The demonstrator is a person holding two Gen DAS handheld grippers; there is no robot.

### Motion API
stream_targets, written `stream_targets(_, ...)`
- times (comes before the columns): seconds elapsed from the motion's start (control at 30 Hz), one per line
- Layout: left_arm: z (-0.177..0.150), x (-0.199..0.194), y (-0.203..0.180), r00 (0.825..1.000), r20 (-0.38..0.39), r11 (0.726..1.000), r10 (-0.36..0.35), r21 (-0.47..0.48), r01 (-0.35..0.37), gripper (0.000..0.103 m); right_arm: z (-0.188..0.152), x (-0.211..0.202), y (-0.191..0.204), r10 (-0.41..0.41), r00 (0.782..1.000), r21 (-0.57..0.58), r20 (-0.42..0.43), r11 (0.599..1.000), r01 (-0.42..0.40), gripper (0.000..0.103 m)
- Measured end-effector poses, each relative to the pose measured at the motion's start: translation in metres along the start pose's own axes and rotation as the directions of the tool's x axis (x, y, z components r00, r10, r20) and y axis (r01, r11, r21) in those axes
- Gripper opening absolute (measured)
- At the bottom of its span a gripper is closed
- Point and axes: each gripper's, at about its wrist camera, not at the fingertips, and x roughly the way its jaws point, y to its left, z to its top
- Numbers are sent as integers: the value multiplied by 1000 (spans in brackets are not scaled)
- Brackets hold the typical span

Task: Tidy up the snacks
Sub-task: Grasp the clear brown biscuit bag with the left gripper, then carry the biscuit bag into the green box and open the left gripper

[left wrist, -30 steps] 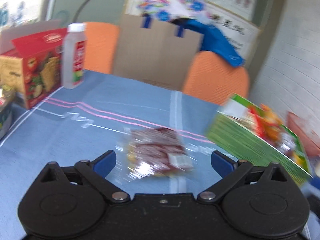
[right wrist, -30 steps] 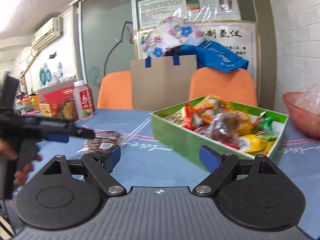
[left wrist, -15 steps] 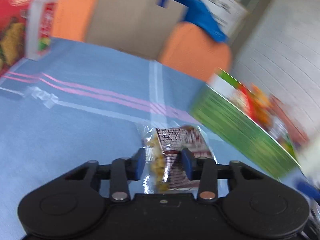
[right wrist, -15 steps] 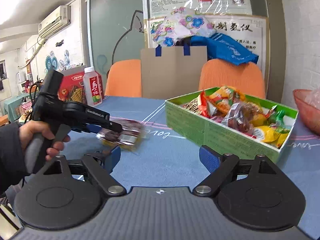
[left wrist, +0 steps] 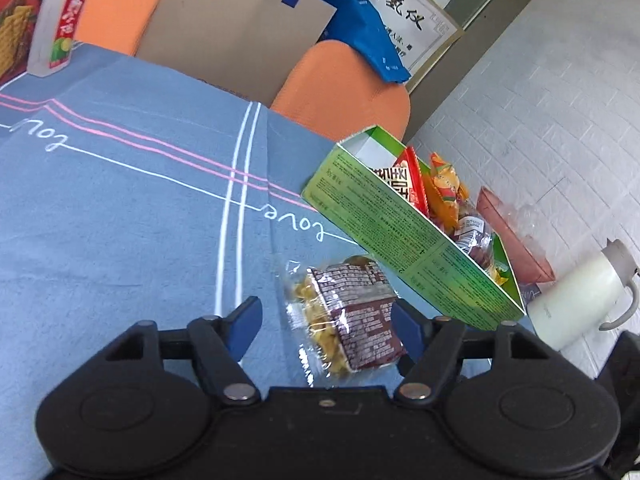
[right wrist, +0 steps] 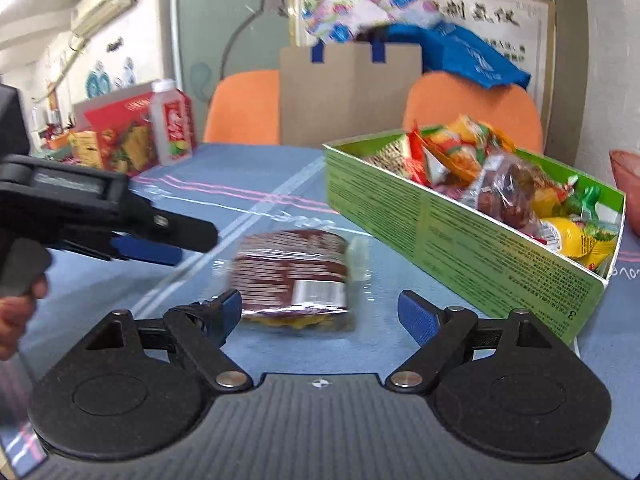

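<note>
A clear snack packet [left wrist: 352, 316] with a brown label and yellow pieces lies on the blue tablecloth [left wrist: 120, 220], just left of the green box [left wrist: 400, 240]. My left gripper [left wrist: 326, 320] has its jaws opening; the packet sits loose between them, close to the right finger. In the right wrist view the same packet [right wrist: 292, 280] looks blurred ahead of my right gripper [right wrist: 322, 312], which is open and holds nothing. The left gripper [right wrist: 176, 242] reaches in from the left, held by a hand. The green box [right wrist: 400, 216] holds several wrapped snacks.
A white bottle [right wrist: 172, 124] with a red label and a red cracker box [right wrist: 116, 136] stand at the far left. A white jug [left wrist: 572, 304] and a pink bowl [left wrist: 508, 232] sit beyond the green box. Two orange chairs and a brown paper bag [right wrist: 348, 96] line the far edge.
Half a second ago the left gripper was shut on the packet and carrying it toward the green box; its jaws now stand wide and the packet is free. The right gripper has come closer to the packet.
</note>
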Motion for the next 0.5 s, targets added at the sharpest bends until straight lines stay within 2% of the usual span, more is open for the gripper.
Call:
stream_targets(0.1,3,16,-8,1000,-27,1000,5,25,-4,103,0,11,-11,54,998,48,-42,997,-52,103)
stream_targets(0.13,3,21,-10,999,-34,999,27,39,-25,102,0,13,-13,82,996,63,-43,995,-79,103)
stream_targets(0.2,0,26,-14,998,-16,995,66,71,-65,90,-1,15,-14,100,994,85,-40,992,-97,103)
stream_targets(0.27,-1,29,-15,997,-7,995,73,63,-72,90,-3,15,-12,93,995,91,-28,992,-90,98)
stream_targets(0.3,-2,29,-14,997,-3,996,73,59,-73,91,-3,15,-12,104,994,97,-25,990,-101,89)
stream_targets(0.37,-4,32,-15,998,23,996,67,50,-68,103,-4,15,-10,123,992,100,-31,988,-119,81)
stream_targets(0.43,-9,36,-20,995,58,994,84,66,-88,103,-3,16,-4,129,991,71,-39,989,-126,66)
stream_targets(0.5,-12,39,-29,991,72,988,115,97,-121,103,-1,16,3,110,993,33,-45,993,-109,57)
